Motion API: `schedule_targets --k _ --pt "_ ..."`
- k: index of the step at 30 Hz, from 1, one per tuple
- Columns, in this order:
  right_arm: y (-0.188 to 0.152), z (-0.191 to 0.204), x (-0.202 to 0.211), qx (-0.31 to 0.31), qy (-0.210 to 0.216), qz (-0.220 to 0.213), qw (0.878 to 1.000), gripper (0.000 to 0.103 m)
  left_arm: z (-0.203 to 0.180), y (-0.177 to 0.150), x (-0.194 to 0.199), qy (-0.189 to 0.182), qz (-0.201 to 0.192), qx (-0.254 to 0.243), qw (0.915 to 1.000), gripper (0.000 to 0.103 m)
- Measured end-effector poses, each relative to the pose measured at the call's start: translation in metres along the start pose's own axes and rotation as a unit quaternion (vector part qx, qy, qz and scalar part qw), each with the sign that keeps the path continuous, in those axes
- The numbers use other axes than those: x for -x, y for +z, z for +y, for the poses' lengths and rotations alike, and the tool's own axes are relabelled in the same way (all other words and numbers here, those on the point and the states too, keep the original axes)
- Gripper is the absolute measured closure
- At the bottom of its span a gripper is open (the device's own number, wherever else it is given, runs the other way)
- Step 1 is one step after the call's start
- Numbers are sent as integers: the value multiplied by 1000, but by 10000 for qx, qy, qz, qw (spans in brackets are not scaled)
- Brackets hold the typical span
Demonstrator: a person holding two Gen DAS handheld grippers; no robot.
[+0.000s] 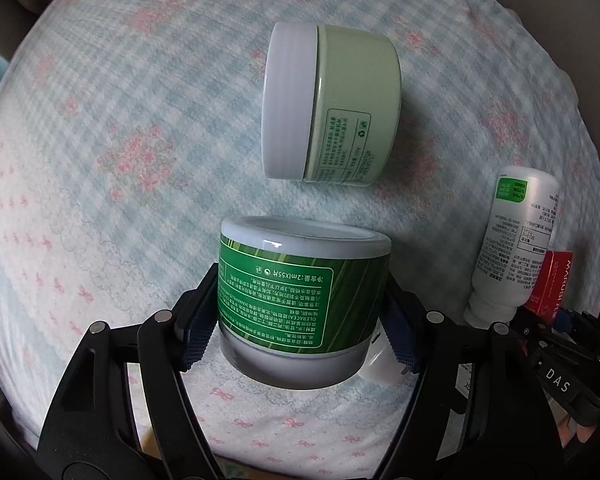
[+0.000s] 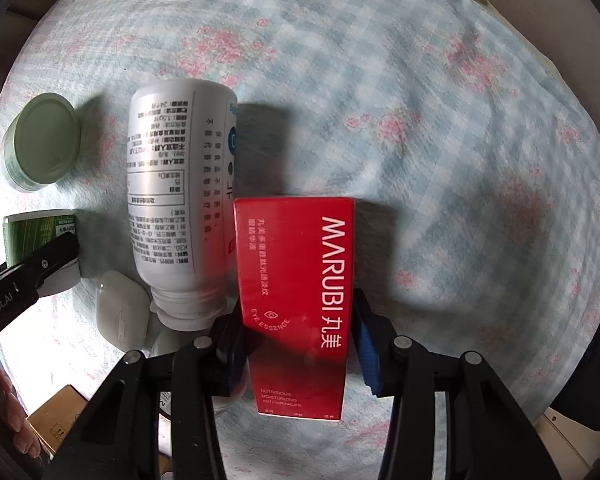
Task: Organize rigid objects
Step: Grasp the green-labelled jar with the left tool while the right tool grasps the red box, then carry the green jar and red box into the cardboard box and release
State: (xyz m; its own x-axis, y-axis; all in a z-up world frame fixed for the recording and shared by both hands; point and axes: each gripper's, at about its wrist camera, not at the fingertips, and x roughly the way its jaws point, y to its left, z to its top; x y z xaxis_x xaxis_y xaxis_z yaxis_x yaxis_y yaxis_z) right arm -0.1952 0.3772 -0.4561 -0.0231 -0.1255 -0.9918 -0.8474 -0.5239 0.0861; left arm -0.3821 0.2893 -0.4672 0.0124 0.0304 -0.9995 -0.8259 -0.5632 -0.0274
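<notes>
beside the white bottle (image 2: 180,200), right tongs (image 2: 296,356) clamp the red box (image 2: 300,280); left tongs (image 1: 300,332) clamp the green jar (image 1: 296,292).

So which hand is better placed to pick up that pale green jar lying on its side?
Probably left. The pale green jar lies just beyond the left gripper, though that grips the dark green jar. The right gripper holds the red box, farther off.

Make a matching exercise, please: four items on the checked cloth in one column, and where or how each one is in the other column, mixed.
Items:
1. red MARUBI box
2. dark green jar
3. pale green jar
4. white bottle

States:
A. lying on its side, apart from both grippers
B. between the right gripper pads
C. between the left gripper pads
D. lying beside the red box

Pairs: 1-B, 2-C, 3-A, 4-D
</notes>
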Motion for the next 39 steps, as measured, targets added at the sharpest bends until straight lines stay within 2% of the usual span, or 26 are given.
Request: schedule_targets --k 11,15,25,27,29,31,32,36,39 --pt "-6 -25 13 16 328 -85 9994 65 4 -14 26 -126 -186 313 9993 34" --pt "-12 -48 24 23 436 -146 9989 65 6 -22 44 -172 -305 448 9984 34" --pt "-28 -69 79 500 512 -486 9963 65 10 -67 108 -274 -686 870 9935 34" --pt "-55 -52 98 630 537 -569 9949 65 3 -81 123 -327 -799 1001 9912 34" --pt "-53 -38 118 792 584 -654 9930 65 4 -99 142 -373 -937 1129 9885 34" --pt "-64 -38 133 983 681 -709 9903 65 4 -118 155 -387 -1099 1200 9859 34" --pt "-71 -22 136 1090 728 -731 9887 65 5 -126 163 -377 -1177 1236 9846 34" --pt "-92 11 155 1646 854 -859 9789 65 18 -171 200 -382 -1443 1518 9771 34" --pt "-119 29 173 2005 1027 -920 9699 65 32 -211 224 -393 -1586 1832 9694 34"
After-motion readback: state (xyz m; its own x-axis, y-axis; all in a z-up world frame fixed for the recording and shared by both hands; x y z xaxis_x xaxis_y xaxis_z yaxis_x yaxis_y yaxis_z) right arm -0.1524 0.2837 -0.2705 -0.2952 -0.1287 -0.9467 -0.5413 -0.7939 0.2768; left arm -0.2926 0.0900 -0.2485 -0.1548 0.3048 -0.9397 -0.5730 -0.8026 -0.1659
